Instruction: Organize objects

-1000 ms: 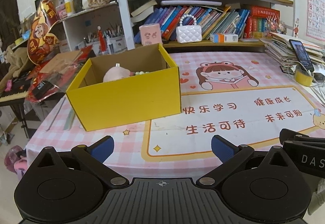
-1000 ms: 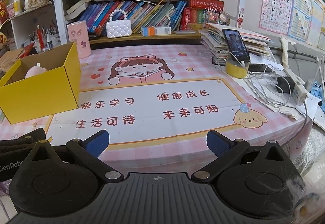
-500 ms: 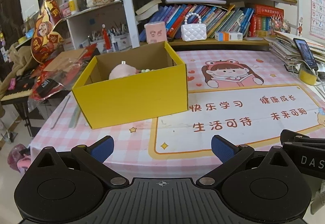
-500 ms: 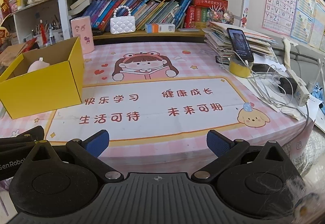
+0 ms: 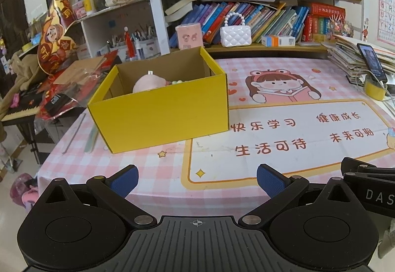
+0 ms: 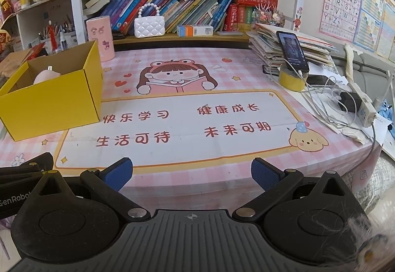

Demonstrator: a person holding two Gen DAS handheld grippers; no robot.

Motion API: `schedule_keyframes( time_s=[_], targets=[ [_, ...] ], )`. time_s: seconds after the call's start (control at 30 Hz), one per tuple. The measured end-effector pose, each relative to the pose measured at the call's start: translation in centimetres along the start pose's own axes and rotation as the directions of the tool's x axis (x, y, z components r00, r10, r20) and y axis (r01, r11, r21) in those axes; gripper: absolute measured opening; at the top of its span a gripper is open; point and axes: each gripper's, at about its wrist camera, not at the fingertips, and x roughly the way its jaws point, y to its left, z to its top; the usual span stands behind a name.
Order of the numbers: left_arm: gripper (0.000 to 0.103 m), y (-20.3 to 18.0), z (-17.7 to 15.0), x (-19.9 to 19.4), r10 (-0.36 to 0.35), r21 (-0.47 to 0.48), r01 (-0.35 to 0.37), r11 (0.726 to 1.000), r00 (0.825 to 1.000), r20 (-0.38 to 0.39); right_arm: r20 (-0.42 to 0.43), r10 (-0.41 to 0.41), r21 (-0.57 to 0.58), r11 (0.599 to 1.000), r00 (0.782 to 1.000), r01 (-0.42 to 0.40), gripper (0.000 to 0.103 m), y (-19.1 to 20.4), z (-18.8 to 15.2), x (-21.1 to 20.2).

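A yellow cardboard box (image 5: pixel 163 114) stands open on the left of the pink checked table; it also shows in the right wrist view (image 6: pixel 53 101). Inside it lie a pink soft toy (image 5: pixel 147 83) and some pale green beads (image 5: pixel 177 82). My left gripper (image 5: pixel 197 180) is open and empty, held back at the table's front edge, well short of the box. My right gripper (image 6: pixel 191 173) is open and empty at the front edge, to the right of the left one.
A printed mat (image 6: pixel 177 121) covers the table's middle. A phone on a yellow tape roll (image 6: pixel 292 79), cables, a power strip (image 6: pixel 363 109) and stacked papers sit at the right. A pink cup (image 6: pixel 101 37) and white purse (image 6: pixel 149 26) stand near the bookshelf.
Both grippers have drifted slightly back and left from the table, so the box sits further right in the left view. Both stay open and empty.
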Motion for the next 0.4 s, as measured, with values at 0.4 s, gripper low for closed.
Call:
schedule_keyframes(
  time_s=[0.4],
  targets=[
    [0.103,-0.22,0.21,0.19,-0.002,-0.004,0.002,1.0,1.0,-0.002,-0.002,-0.001,-0.004,1.0,1.0,0.001,0.103,-0.29,-0.02,0.06]
  ],
)
